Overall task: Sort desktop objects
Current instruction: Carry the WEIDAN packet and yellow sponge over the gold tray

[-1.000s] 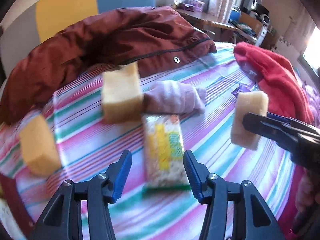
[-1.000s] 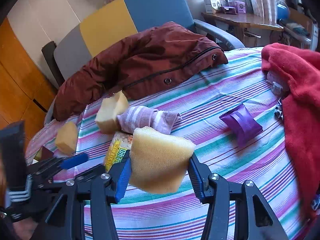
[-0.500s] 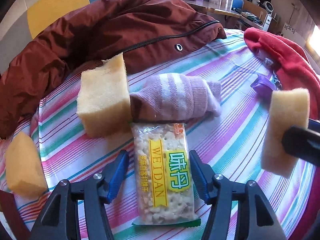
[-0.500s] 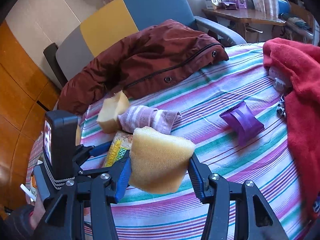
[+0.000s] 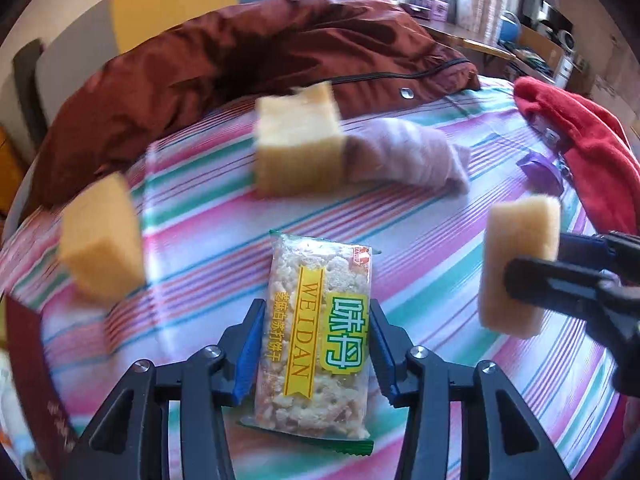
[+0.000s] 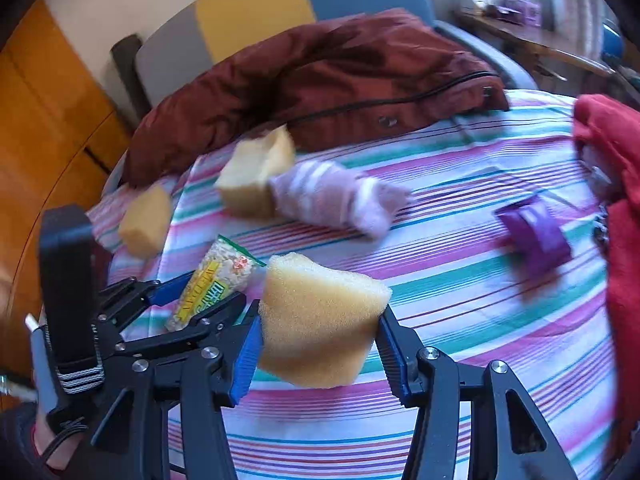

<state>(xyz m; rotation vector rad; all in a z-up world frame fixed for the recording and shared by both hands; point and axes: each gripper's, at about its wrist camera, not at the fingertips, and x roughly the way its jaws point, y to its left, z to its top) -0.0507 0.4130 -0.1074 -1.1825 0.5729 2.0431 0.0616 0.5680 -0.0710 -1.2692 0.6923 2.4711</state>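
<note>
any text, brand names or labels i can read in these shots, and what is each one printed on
"WEIDAN": yellow band on the cracker packet, running lengthwise.
"味丹": large white characters on the packet's green patch.
Column of small Chinese characters left of the yellow band: too small to read with certainty.
Small red logo at the packet's top right corner: too small to read.
Gold marks on the dark red booklet at the left edge: blurred, unreadable.
Boxes on the far desk: too blurred.

Left gripper (image 5: 316, 344) fingers (image 5: 250, 350) closing around cracker packet (image 5: 316, 344).
</note>
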